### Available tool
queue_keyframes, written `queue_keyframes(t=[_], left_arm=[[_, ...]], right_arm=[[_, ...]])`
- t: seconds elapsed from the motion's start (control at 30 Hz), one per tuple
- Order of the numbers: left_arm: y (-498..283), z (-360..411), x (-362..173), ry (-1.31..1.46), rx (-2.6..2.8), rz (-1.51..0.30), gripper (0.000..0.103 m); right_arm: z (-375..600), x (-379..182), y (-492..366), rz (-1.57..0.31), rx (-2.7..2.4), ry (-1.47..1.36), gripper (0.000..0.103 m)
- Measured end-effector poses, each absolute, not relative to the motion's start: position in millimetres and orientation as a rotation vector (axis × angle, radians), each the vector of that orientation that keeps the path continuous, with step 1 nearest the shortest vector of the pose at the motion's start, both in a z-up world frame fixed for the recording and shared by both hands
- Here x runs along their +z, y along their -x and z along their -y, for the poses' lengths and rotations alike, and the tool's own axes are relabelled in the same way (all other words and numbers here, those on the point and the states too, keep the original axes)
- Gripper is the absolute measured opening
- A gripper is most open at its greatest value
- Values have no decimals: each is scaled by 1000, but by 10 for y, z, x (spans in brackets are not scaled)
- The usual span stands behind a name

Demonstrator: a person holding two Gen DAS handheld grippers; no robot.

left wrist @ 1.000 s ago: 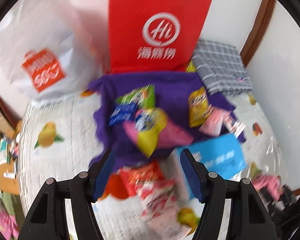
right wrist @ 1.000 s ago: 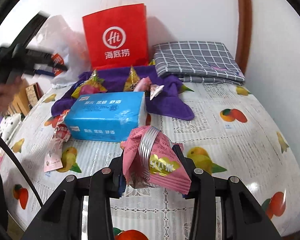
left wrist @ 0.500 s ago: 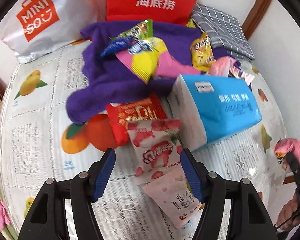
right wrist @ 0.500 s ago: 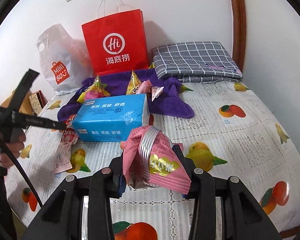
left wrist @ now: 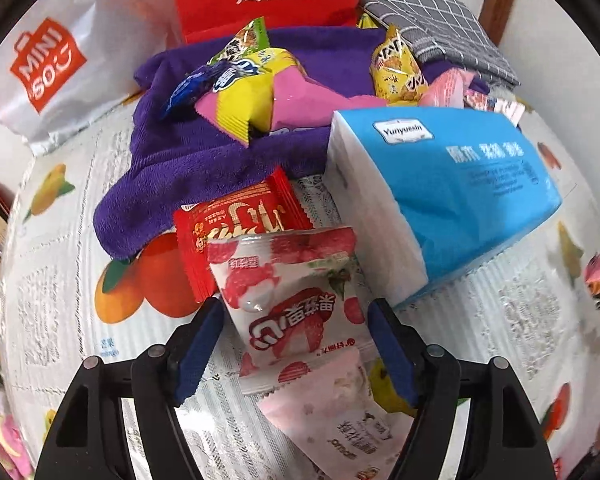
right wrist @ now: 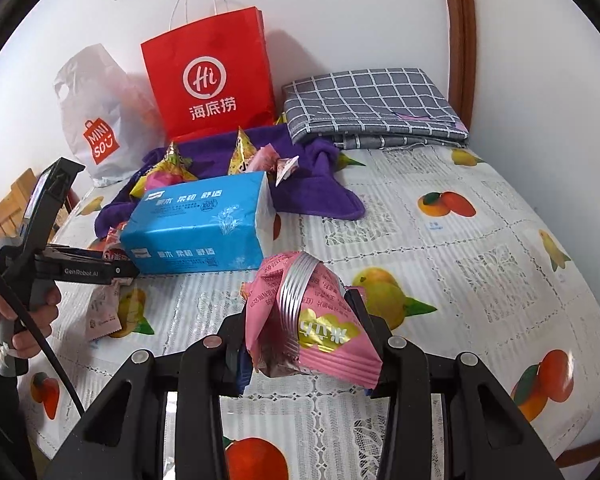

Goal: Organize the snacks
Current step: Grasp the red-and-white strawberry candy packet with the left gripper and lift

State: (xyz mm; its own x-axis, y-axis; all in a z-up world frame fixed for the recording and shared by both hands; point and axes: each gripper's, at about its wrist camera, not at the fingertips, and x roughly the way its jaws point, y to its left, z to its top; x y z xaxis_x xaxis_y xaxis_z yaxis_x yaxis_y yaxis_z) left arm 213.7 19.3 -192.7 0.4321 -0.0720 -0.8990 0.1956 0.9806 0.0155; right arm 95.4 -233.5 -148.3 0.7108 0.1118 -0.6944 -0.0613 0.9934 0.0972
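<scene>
The left gripper (left wrist: 296, 344), jaws just widening, straddles a white-and-red strawberry-print snack packet (left wrist: 296, 304) without gripping it, near the fruit-patterned tablecloth's (left wrist: 60, 320) left edge. The right gripper (right wrist: 300, 340) clamps a pink foil snack packet (right wrist: 312, 320).

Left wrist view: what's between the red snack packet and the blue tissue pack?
Only bare fruit-print tablecloth separates the red snack packet from the blue tissue pack; the strawberry packet lies nearer the camera. The left wrist view shows this.

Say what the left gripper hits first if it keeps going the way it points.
Most likely the white-and-red strawberry-print snack packet: it lies between the open left gripper fingers, untouched so far. Under it is the fruit-print tablecloth. Depth is hard to judge here.
</scene>
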Motion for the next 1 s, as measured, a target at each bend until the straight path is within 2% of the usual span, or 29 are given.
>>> queue_keyframes(t=[0.07, 0.13, 0.33, 0.43, 0.57, 0.63, 1.0], left_arm=[[-2121, -208, -1928, -111, -175, -1102, 73], [-2090, -264, -1911, -113, -175, -1093, 61], [-2066, -519, -1913, -81, -145, -1106, 60], [-2135, -438, -1943, -97, -128, -1107, 66], [-2191, -432, -1960, -70, -110, -1074, 66], [-2175, -474, -1943, -69, -106, -1061, 52], [-1990, -648, -1559, 0, -173, -1037, 49]], right_arm=[[2314, -1485, -960, -775, 97, -69, 40], [2291, -1486, -960, -774, 99, -64, 40], [2232, -1478, -928, -766, 100, -33, 40], [2228, -1475, -945, -772, 111, -50, 40], [2196, -1442, -943, -765, 111, -37, 40], [2189, -1420, -927, -760, 111, -34, 40], [2158, -1299, -976, -735, 127, -37, 40]])
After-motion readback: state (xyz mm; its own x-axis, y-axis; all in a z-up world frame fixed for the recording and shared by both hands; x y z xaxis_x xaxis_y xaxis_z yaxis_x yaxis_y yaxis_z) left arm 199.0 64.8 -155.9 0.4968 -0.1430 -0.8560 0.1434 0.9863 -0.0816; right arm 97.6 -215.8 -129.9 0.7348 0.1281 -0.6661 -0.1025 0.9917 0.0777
